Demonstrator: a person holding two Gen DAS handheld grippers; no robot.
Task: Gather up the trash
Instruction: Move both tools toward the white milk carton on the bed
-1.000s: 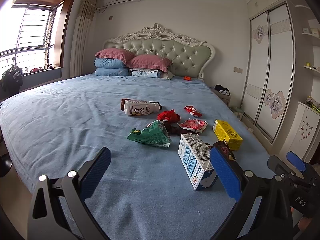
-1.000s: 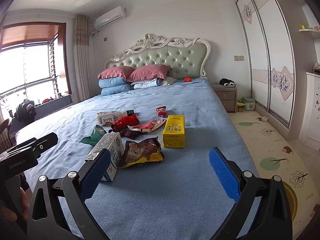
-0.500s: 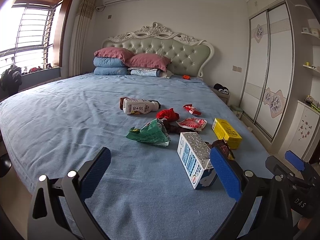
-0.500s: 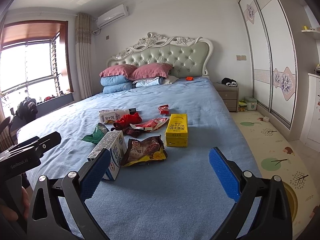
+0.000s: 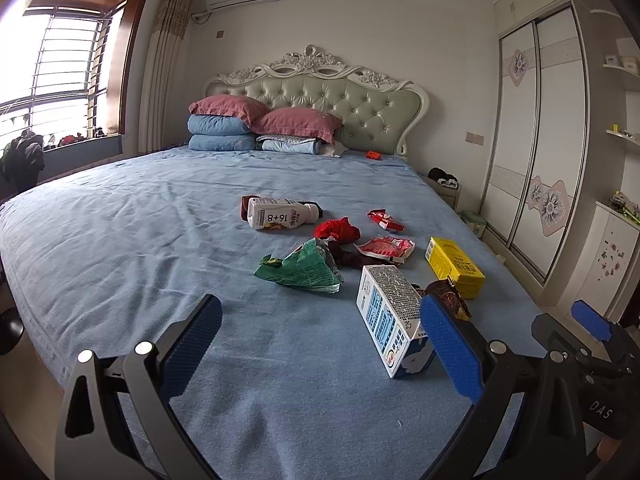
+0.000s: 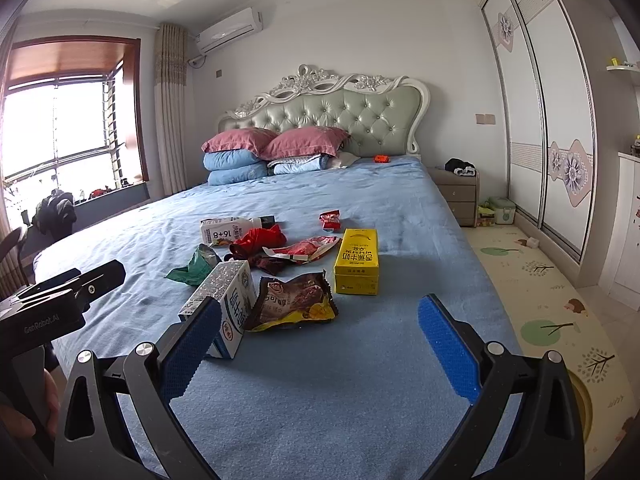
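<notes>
Your left gripper (image 5: 320, 354) and right gripper (image 6: 318, 354) both gape wide, holding nothing, above the blue bed (image 5: 120, 248). Ahead lies scattered trash: milk carton (image 5: 386, 312), perhaps touching a brown wrapper (image 6: 294, 300), yellow box (image 6: 357, 260), bottle (image 5: 280, 213).

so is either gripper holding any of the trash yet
No, nothing is held. The left gripper and right gripper both hang open over the bed, with only sheet between their fingers.
</notes>
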